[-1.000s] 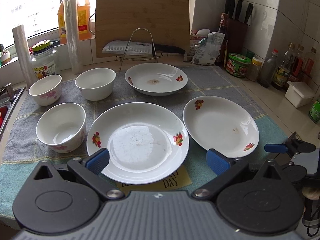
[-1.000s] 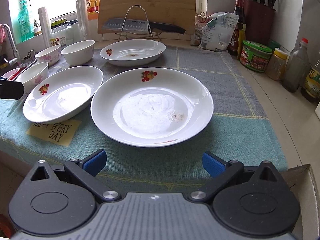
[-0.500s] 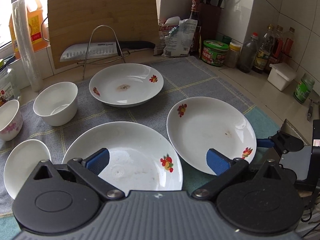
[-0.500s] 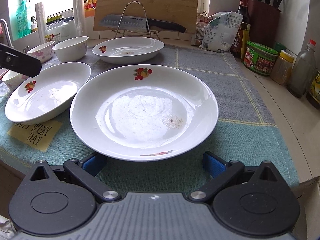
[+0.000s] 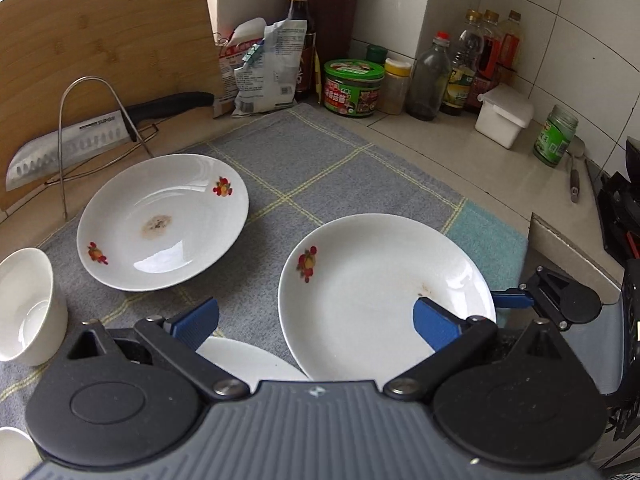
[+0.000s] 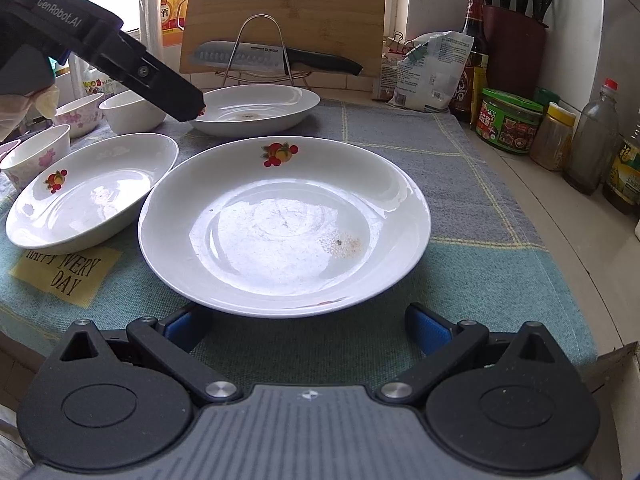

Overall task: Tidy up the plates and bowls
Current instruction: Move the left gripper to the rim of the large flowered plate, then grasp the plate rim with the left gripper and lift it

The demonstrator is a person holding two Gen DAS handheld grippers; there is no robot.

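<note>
Three white plates with fruit prints lie on a grey-green cloth. The right plate (image 5: 384,296) (image 6: 284,224) is nearest both grippers. The far plate (image 5: 160,220) (image 6: 256,110) sits by the knife rack. The left plate (image 6: 88,192) shows as a rim (image 5: 248,360) under my left gripper. My left gripper (image 5: 316,320) is open, above the cloth, its right finger over the right plate. It also shows in the right wrist view (image 6: 120,60). My right gripper (image 6: 308,326) is open at the right plate's near rim, which lies between its fingers. White bowls (image 5: 24,308) (image 6: 132,112) stand at the left.
A cutting board (image 6: 288,12), knife on a wire rack (image 5: 80,140), a snack bag (image 5: 264,72), jars and bottles (image 5: 352,88) and a white box (image 5: 504,120) line the back and right. A yellow note (image 6: 68,272) lies on the cloth.
My left gripper has swung right and forward, from over the left plate to the right plate. My right gripper has moved in until the right plate's rim lies between its fingers.
</note>
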